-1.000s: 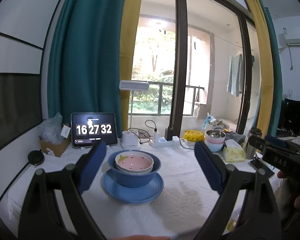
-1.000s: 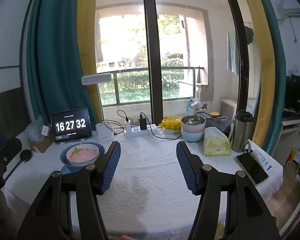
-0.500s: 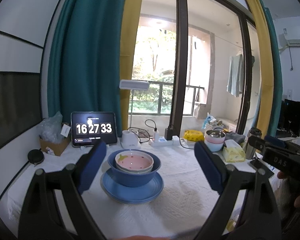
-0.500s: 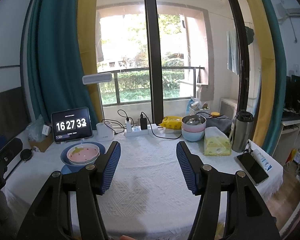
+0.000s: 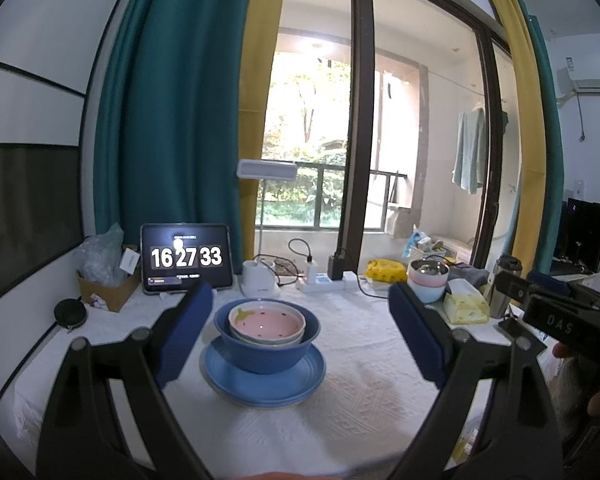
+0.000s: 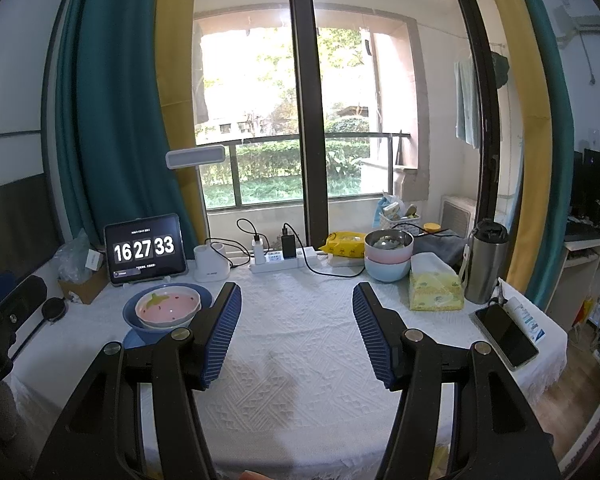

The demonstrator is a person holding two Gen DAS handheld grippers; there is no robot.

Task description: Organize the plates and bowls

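Blue glaze marks the main stack: we count one blue plate [image 5: 260,376], one blue bowl [image 5: 266,344] standing on it, and one pink bowl [image 5: 266,322] nested inside, with what looks like a pale bowl under the pink one. This stack sits on the left part of the table [image 6: 300,340], in front of one tablet [image 6: 145,249] showing a clock. At the far right we count a second stack of three bowls [image 6: 388,256]: metal on pink on light blue.

We find the left gripper [image 5: 300,316] spread wide, its blue pads flanking the main stack from nearer the camera and touching nothing. We find the right gripper [image 6: 296,312] parted, with only bare cloth between its pads.

A white embossed cloth covers the table. Also on it: one lamp [image 6: 210,264], one power strip [image 6: 282,260], one tissue pack [image 6: 434,288], one steel tumbler [image 6: 486,268], one phone [image 6: 504,334]. Behind stand teal and yellow curtains and a window onto a balcony.
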